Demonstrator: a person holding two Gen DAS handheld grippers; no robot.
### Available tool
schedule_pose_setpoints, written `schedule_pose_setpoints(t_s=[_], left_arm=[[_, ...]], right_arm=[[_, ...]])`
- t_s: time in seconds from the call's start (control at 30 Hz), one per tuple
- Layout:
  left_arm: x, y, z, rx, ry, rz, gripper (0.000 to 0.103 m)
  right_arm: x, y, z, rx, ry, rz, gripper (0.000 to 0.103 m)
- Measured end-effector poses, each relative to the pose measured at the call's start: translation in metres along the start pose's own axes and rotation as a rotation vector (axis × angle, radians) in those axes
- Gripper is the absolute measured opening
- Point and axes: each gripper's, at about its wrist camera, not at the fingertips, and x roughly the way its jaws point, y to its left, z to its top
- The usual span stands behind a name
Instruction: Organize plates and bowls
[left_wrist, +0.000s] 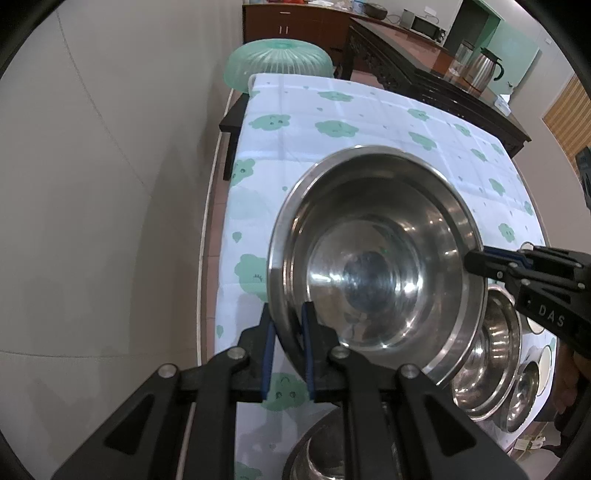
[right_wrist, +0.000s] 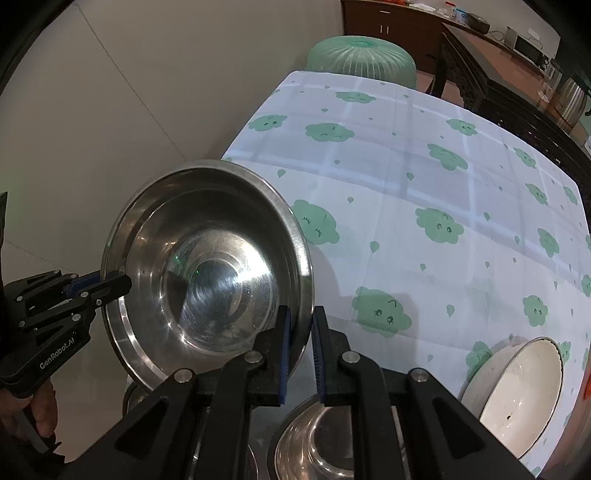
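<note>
Left wrist view: the left gripper (left_wrist: 288, 328) fingers clench the steel bowl (left_wrist: 376, 266) rim at lower centre, the right gripper (left_wrist: 476, 264) pinching its right edge, above the tabletop (left_wrist: 332, 107)

Right wrist view: both grips hold the tilted bowl at centre left

You can read two markings, both on the black bodies of the grippers you hold. In the left wrist view, the right gripper (left_wrist: 476, 263) reaches in from the right edge, and pale capitals on its side spell "DAS"; the frame edge cuts off whatever follows. In the right wrist view, the left gripper (right_wrist: 118, 285) comes in from the left edge, and its body carries the brand "GenRobot.AI" in pale letters running along its length. You see no readable lettering on the tablecloth (right_wrist: 424, 177), only printed cloud faces and drops.
</note>
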Motion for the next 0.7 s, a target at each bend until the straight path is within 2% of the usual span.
schedule_pose_setpoints(t_s=[0.7], left_arm=[[-0.028,-0.013,-0.045,-0.030,-0.014,0.039,0.011]], right_arm=[[-0.021,0.009,-0.037,-0.048,0.002,0.032,0.012]])
